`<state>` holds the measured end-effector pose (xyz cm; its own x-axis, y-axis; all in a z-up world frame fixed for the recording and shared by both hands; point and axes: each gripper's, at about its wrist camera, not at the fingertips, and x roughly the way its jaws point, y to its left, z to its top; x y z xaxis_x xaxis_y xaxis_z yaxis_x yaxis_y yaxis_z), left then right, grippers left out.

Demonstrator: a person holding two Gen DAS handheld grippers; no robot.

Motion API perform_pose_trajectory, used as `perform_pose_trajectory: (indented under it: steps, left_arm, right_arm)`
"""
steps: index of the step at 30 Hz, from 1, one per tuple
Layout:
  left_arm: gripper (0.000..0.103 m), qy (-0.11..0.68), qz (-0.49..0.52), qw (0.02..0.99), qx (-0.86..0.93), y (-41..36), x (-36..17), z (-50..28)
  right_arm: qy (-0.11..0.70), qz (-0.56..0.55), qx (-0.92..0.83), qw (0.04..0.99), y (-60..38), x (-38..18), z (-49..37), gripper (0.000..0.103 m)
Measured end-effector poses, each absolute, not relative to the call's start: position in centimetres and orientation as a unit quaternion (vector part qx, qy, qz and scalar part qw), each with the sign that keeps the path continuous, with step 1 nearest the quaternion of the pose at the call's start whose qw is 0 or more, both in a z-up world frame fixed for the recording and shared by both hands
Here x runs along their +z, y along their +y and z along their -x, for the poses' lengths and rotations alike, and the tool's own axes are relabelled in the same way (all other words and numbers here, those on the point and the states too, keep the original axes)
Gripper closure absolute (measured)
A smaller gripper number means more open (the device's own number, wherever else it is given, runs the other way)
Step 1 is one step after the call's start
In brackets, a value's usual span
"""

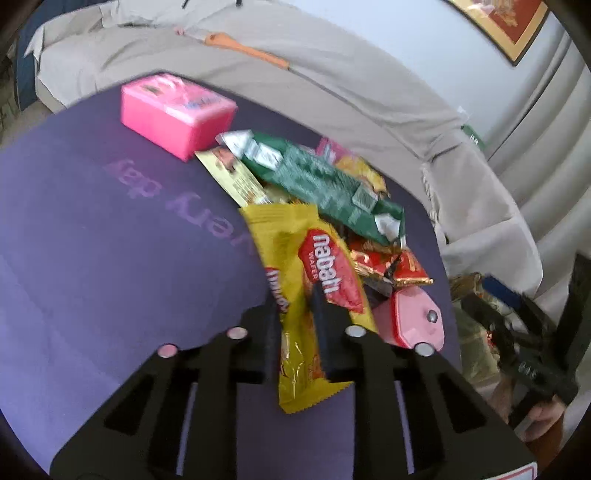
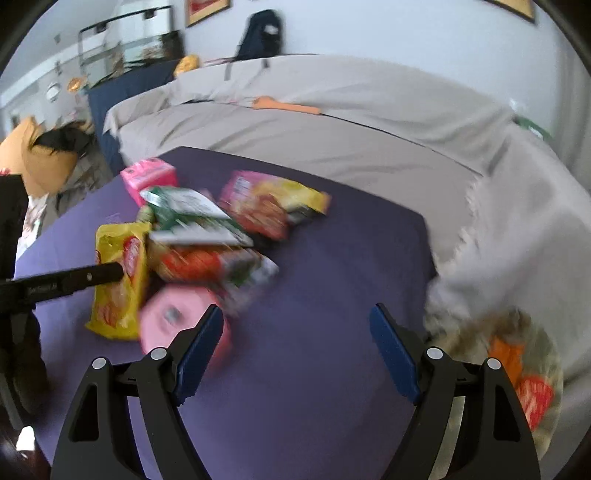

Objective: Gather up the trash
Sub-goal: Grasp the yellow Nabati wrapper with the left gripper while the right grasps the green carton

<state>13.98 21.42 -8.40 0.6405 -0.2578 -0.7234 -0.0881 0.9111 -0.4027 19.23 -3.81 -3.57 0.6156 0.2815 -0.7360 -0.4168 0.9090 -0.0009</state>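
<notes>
You see a purple mat point(image 1: 92, 240) with pale letters on it, and behind it a sofa under a grey cover point(image 2: 332, 122). An orange strip point(image 1: 245, 50) lies on that cover. On the wall hang framed pictures point(image 1: 506, 22). A dark backpack point(image 2: 262, 33) stands behind the sofa, near a glass tank point(image 2: 129, 40).

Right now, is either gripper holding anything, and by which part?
The left gripper is shut on the yellow wafer wrapper, pinching it across its lower half, near the end closest to the camera. The right gripper is open and holds nothing.
</notes>
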Motion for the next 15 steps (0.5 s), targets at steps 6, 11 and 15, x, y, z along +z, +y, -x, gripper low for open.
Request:
perform_pose_trajectory:
  steps: [6,11,15]
  left_arm:
    - [0.091,0.404,0.206,0.891,0.000,25.4,-6.9,-12.2]
    - [0.091,0.392,0.237,0.888,0.026,29.0,-6.9,-10.9]
    - [0.091,0.390,0.256,0.884,0.033,30.7,-7.5,-10.3]
  right_arm:
    - [0.370,0.065,0.285,0.882,2.0,0.4,-23.4,0.026]
    - [0.420,0.110,0.313,0.845,8.3,-0.3,-27.9,0.026]
    - [0.465,0.151,0.294,0.821,10.9,-3.0,-29.7,0.026]
